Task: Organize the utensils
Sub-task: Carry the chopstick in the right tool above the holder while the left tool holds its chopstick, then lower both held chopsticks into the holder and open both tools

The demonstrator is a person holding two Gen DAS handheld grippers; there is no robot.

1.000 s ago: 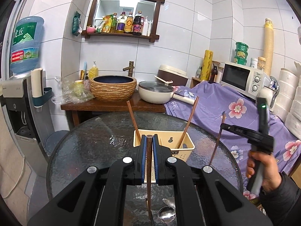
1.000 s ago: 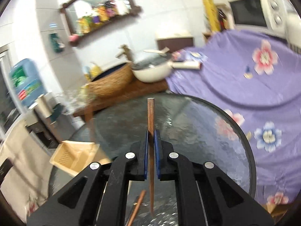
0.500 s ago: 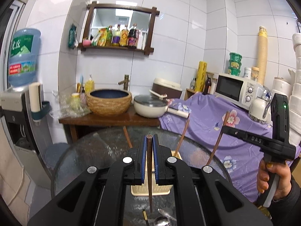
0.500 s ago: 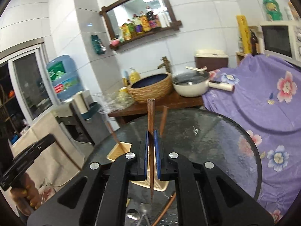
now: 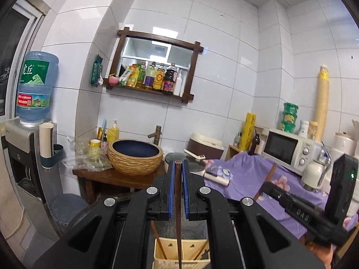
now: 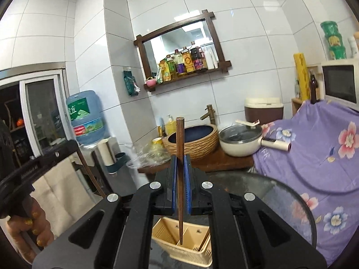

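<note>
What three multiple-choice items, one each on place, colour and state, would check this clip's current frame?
1. Where is the beige plastic utensil basket?
A. on the round glass table
B. on the purple floral cloth
C. inside the woven basin

2. What colour are the gripper pads?
A. red
B. blue
C. green

3. What is the right gripper doing?
A. open, holding nothing
B. shut on a spoon
C. shut on a brown wooden chopstick

Key: 1 A, the basket stands on the glass top; 2 B, blue strips line both fingers; 3 C, the chopstick is clamped upright between the pads.
</note>
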